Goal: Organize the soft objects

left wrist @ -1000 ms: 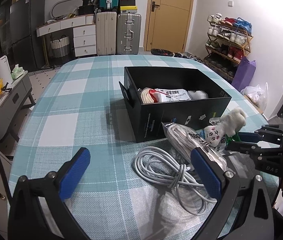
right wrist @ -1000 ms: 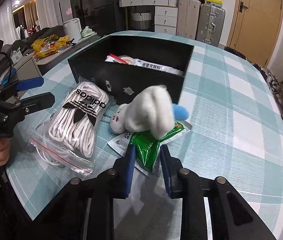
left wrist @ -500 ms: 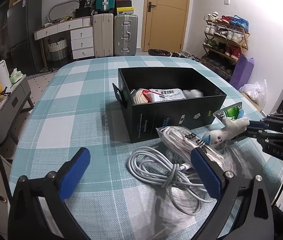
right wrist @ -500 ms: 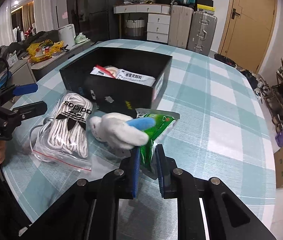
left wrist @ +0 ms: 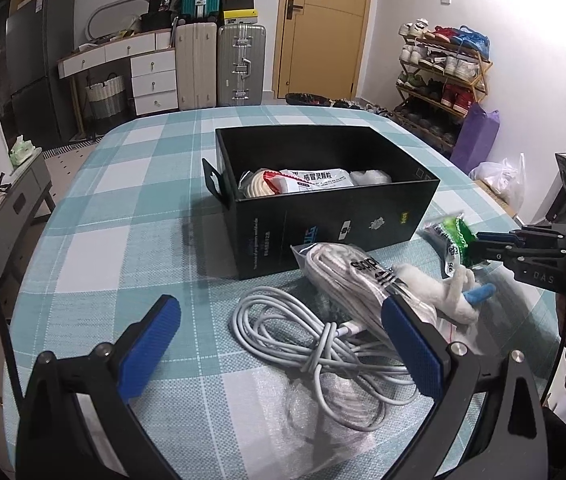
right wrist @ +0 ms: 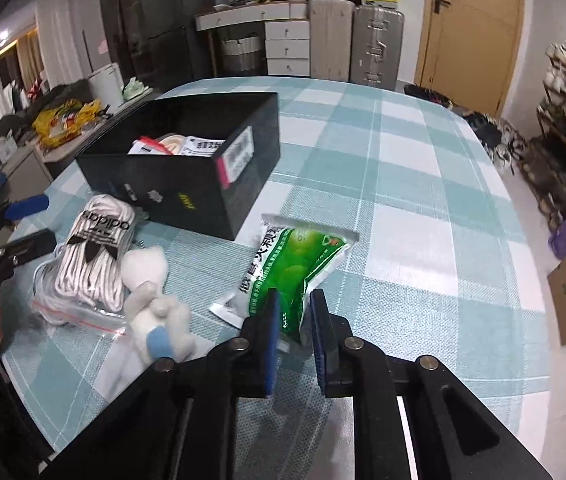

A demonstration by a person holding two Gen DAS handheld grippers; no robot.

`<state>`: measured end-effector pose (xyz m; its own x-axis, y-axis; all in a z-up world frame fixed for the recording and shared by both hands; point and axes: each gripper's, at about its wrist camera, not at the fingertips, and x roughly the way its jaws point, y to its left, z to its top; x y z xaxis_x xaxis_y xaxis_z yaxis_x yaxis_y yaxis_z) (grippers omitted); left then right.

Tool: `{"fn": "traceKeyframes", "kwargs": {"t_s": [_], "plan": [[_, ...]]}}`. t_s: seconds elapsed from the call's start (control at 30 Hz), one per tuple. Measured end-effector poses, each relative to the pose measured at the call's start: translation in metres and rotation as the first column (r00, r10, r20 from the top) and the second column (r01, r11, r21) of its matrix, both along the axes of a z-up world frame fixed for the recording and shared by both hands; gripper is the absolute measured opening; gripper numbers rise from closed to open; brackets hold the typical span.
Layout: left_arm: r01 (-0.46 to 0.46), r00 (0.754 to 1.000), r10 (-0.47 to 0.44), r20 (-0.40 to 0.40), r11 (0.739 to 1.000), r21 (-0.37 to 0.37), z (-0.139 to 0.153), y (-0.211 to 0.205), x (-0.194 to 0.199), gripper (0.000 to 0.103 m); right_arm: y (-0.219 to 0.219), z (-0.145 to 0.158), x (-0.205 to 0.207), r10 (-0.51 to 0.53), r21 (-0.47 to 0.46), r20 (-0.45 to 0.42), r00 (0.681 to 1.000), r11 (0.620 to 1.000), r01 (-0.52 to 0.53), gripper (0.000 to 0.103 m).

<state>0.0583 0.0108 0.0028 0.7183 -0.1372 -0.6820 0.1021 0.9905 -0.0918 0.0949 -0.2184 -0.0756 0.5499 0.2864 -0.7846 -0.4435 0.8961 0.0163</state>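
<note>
My right gripper (right wrist: 294, 304) is shut on a green and white packet (right wrist: 293, 264) and holds it above the table, right of the black box (right wrist: 187, 188); the gripper (left wrist: 479, 246) and packet (left wrist: 453, 240) also show in the left wrist view. A white plush toy (right wrist: 155, 304) lies on the cloth beside a bag of white laces (right wrist: 99, 248). My left gripper (left wrist: 279, 340) is open and empty, low over a coiled white cable (left wrist: 323, 344). The box (left wrist: 323, 208) holds several packets.
The table has a teal checked cloth (left wrist: 123, 248). A clear plastic bag (left wrist: 323, 412) lies under the cable. Beyond the table stand suitcases (left wrist: 219, 68), a shoe rack (left wrist: 443, 76) and a grey side cabinet (left wrist: 7, 204).
The right gripper lifted the green packet clear. The plush toy slid off it and now lies on the table. The left gripper stayed open and nearly still.
</note>
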Motion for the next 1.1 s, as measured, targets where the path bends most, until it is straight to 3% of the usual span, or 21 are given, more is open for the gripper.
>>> {"fn": "traceKeyframes", "kwargs": {"t_s": [0.07,0.13,0.27,0.47,0.6,0.67,0.83,1.1], "plan": [[-0.003,1.0,0.003,0.001,1.0,0.0,0.0,0.001,0.001,0.101,0.001,-0.002,0.002,-0.009,0.006,-0.007,1.0,1.0,0.009,0.037],[-0.005,1.0,0.005,0.001,1.0,-0.002,0.0,0.002,0.001,0.101,0.004,-0.003,0.003,-0.027,0.009,-0.002,1.0,1.0,0.027,0.049],[-0.009,1.0,0.009,-0.001,1.0,-0.003,-0.001,0.004,0.002,0.101,0.009,-0.004,0.008,-0.065,0.053,-0.024,0.998,0.996,0.066,0.054],[-0.012,1.0,0.012,0.0,1.0,-0.007,-0.002,0.006,0.003,0.101,0.021,-0.013,0.016,-0.107,0.043,-0.041,0.993,0.993,0.109,0.062],[-0.008,1.0,0.008,-0.003,1.0,-0.008,-0.004,0.004,0.004,0.101,0.025,-0.014,0.019,-0.118,0.03,-0.029,0.993,0.992,0.119,0.062],[-0.003,1.0,0.002,-0.006,1.0,-0.004,-0.004,0.002,0.003,0.101,0.027,-0.014,0.018,-0.122,0.023,-0.015,0.992,0.992,0.122,0.051],[0.012,1.0,-0.012,-0.01,1.0,0.001,-0.006,-0.005,0.003,0.101,0.027,-0.008,0.014,-0.092,0.036,0.0,0.996,0.995,0.092,0.036],[0.02,1.0,-0.02,-0.013,1.0,0.004,-0.008,-0.009,0.002,0.101,0.021,0.006,0.004,-0.065,0.062,0.058,0.996,0.996,0.062,0.021]]}}
